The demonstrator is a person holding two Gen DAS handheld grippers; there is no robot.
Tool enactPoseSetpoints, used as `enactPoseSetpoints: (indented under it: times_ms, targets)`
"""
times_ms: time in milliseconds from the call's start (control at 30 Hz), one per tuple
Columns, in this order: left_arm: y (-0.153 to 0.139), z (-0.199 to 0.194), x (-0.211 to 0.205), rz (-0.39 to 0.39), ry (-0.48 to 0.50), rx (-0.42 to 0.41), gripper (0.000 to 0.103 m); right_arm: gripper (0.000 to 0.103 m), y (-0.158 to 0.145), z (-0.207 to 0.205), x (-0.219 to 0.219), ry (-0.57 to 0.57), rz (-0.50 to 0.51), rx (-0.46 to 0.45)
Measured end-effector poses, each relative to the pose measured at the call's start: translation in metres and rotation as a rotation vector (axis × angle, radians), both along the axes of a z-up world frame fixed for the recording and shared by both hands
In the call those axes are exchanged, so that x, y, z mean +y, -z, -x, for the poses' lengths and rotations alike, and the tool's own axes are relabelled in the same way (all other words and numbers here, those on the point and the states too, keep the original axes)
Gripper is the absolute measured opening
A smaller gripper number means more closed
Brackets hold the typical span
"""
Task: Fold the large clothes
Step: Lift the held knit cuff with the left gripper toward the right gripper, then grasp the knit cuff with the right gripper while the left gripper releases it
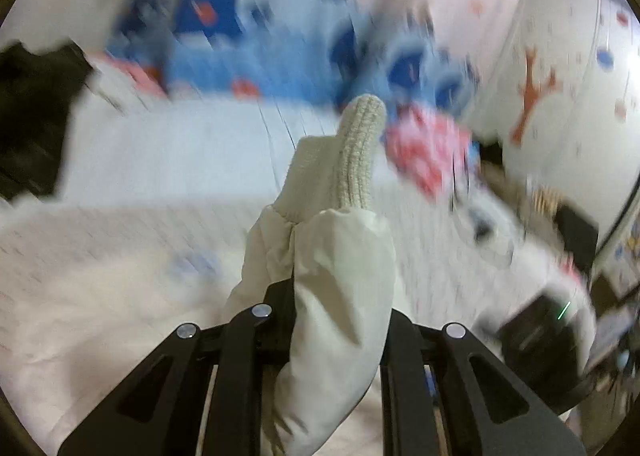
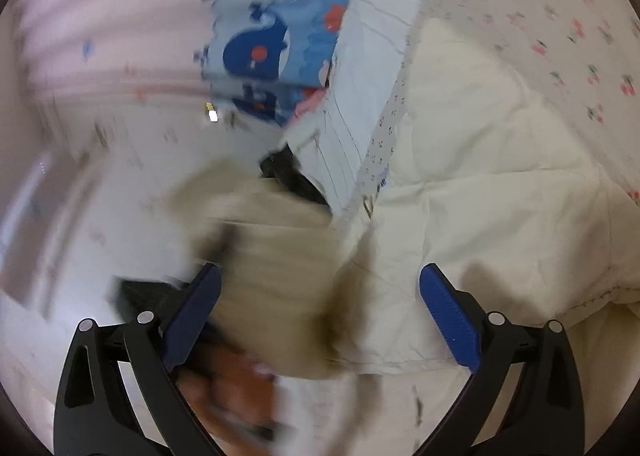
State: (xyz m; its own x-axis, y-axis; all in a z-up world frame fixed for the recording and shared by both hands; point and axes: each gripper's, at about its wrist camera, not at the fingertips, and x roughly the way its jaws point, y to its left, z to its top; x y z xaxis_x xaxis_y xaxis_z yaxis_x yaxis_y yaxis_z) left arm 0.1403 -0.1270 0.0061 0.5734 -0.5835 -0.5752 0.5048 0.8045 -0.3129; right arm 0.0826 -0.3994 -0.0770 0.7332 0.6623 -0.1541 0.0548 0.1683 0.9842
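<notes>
Cream, padded fabric fills most of the right wrist view: a quilted jacket [image 2: 500, 160] spread over a bed sheet [image 2: 580, 16] printed with small red cherries. Its stitched panels lie fairly flat, and one edge reaches down between the fingers of the right gripper [image 2: 320, 316]. That gripper hovers over the jacket's lower edge with its jaws spread wide, the blue pads [image 2: 448, 316] well apart and nothing pinched between them.

In the left wrist view the left gripper [image 1: 332, 320] points up and forward, its jaws pressed together on the jacket's sleeve [image 1: 340, 276]. The sleeve's puffy end bulges out above the black fingers, and the ribbed knit cuff [image 1: 356, 152] stands upright beyond it.

Behind both grippers lies a blue whale-print cloth [image 2: 260, 44], next to a pale blue lined fabric [image 2: 360, 96].

Motion blur smears most of both views. In the right wrist view a tan, streaked shape sits between the fingers and cannot be made out; whether it belongs to the jacket I cannot tell. The left gripper's fingertips are hidden by the sleeve, and the dark objects at the right edge of that view are too blurred to name.
</notes>
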Motion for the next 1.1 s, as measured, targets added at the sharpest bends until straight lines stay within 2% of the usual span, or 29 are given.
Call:
enactPoseSetpoints:
  times_ms: [33,133,233,333,367,400,433,467,500,600,700,767,800,833,867,967,1067,1100]
  targets:
    - [0.028,0.004,-0.02,-0.034,0.028,0.028,0.016,0.096,0.004,0.0,-0.007,0.015,-0.029,0.007]
    - [0.074,0.015,-0.047,-0.125,0.083,0.041,0.016,0.096,0.015,-0.002,-0.019,0.027,-0.088,0.035]
    - [0.083,0.04,-0.052,-0.229,0.098,-0.072,0.018,0.096,0.024,-0.007,-0.022,0.019,-0.115,0.063]
    - [0.081,0.052,-0.048,-0.303,0.145,-0.104,0.024,0.096,0.029,-0.01,-0.015,0.001,-0.078,0.087]
    - [0.079,0.054,-0.048,-0.322,0.158,-0.11,0.029,0.096,0.03,-0.012,-0.013,-0.006,-0.065,0.092]
    - [0.08,0.06,-0.049,-0.346,0.175,-0.117,0.055,0.096,0.031,-0.013,-0.011,-0.01,-0.058,0.095]
    - [0.078,0.066,-0.049,-0.365,0.195,-0.129,0.086,0.096,0.032,-0.014,-0.01,-0.012,-0.047,0.099]
    - [0.075,0.074,-0.048,-0.385,0.186,-0.165,0.093,0.096,0.033,-0.015,-0.007,-0.015,-0.037,0.104]
    - [0.074,0.081,-0.046,-0.422,0.187,-0.2,0.094,0.096,0.034,-0.015,-0.004,-0.021,-0.028,0.113]
    - [0.066,0.094,-0.039,-0.48,0.215,-0.223,0.094,0.096,0.036,-0.016,0.0,-0.026,-0.006,0.114]
    - [0.05,0.103,-0.012,-0.438,0.211,-0.205,0.094,0.094,0.03,-0.019,0.008,-0.073,0.081,0.107]
    - [0.036,0.102,0.017,-0.411,0.156,-0.189,0.094,0.079,0.023,-0.019,0.015,-0.082,0.171,0.104]
    - [0.029,0.103,0.031,-0.392,0.131,-0.182,0.094,0.053,0.018,-0.019,0.018,-0.086,0.229,0.109]
    - [0.022,0.1,0.047,-0.363,0.097,-0.17,0.094,0.035,0.013,-0.017,0.021,-0.087,0.273,0.103]
    - [0.016,0.097,0.061,-0.34,0.063,-0.159,0.094,0.022,-0.001,-0.016,0.025,-0.084,0.35,0.076]
    - [-0.006,0.084,0.104,-0.257,-0.048,-0.139,0.094,0.02,-0.056,-0.011,0.042,-0.056,0.588,-0.051]
    - [-0.028,0.064,0.143,-0.174,-0.191,-0.155,0.096,0.02,-0.113,-0.007,0.048,0.03,0.749,-0.198]
    - [-0.035,0.058,0.158,-0.127,-0.246,-0.162,0.096,0.019,-0.124,-0.008,0.047,0.058,0.781,-0.218]
